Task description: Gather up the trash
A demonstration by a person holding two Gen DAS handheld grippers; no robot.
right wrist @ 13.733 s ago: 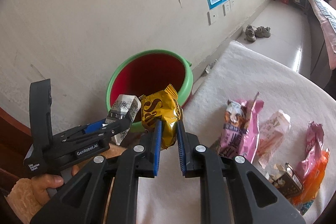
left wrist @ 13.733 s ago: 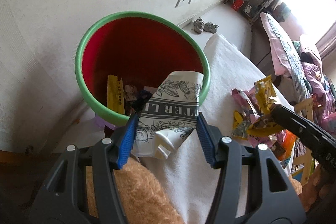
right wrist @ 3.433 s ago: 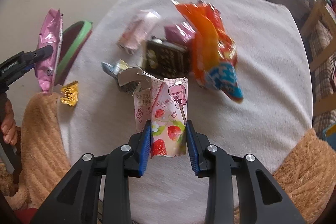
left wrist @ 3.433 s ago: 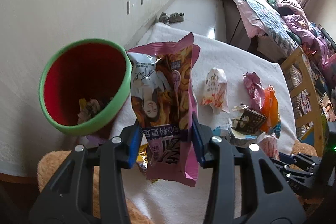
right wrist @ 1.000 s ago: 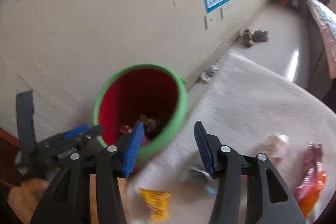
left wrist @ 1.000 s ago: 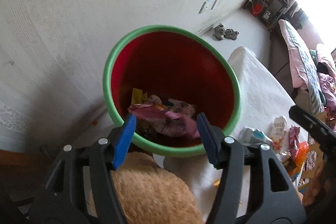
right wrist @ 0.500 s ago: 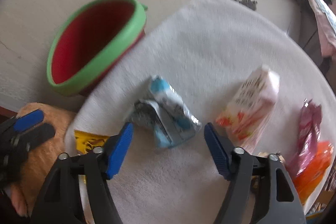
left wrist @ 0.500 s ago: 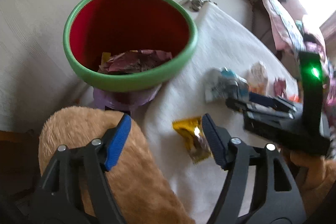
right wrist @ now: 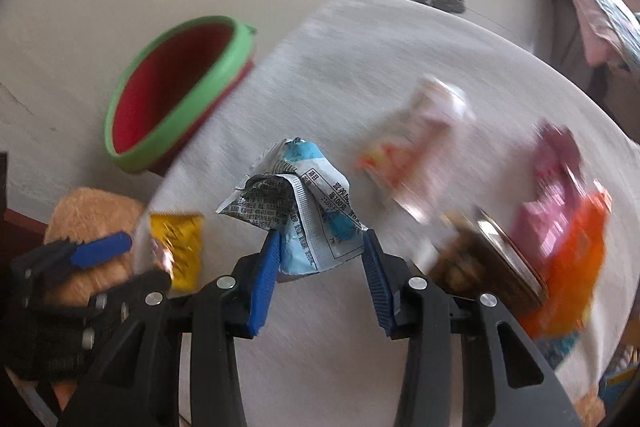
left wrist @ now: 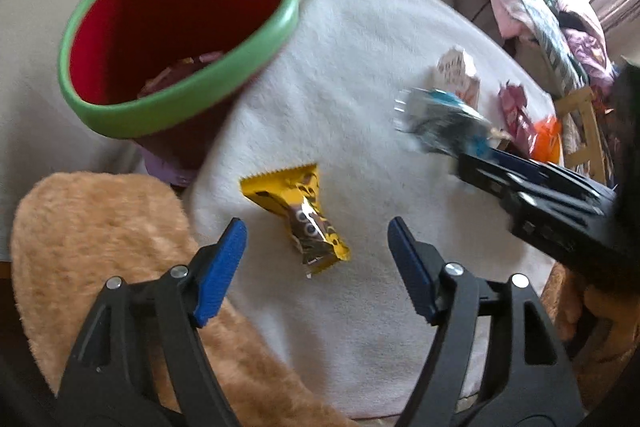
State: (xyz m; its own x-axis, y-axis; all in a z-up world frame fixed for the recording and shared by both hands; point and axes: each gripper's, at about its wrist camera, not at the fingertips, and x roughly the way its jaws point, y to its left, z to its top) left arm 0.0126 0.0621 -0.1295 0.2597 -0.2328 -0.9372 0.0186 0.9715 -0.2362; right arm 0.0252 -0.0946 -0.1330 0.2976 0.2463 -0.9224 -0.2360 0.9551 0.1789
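A green-rimmed red bin (left wrist: pixel 192 87) (right wrist: pixel 176 119) with wrappers inside stands at the table's left edge. On the white cloth lies a yellow wrapper (left wrist: pixel 300 215) (right wrist: pixel 180 239). My left gripper (left wrist: pixel 316 255) (right wrist: pixel 132 263) hangs open above it, pads apart on either side and not touching. My right gripper (right wrist: pixel 320 263) (left wrist: pixel 500 163) is shut on a crumpled blue-and-white wrapper (right wrist: pixel 308 211) (left wrist: pixel 440 115), which stays sharp while the table behind it blurs.
Further right lie a pink-white packet (right wrist: pixel 424 123) (left wrist: pixel 456 71), a pink wrapper (right wrist: pixel 560 163), an orange bag (right wrist: pixel 576 251) and a dark box (right wrist: pixel 492 259). A tan fuzzy cushion (left wrist: pixel 100 227) borders the near left edge of the table (left wrist: pixel 360 27).
Both grippers swung from the bin down over the table. The right jaws narrowed onto the blue-and-white wrapper. The left jaws widened and now frame the yellow wrapper.
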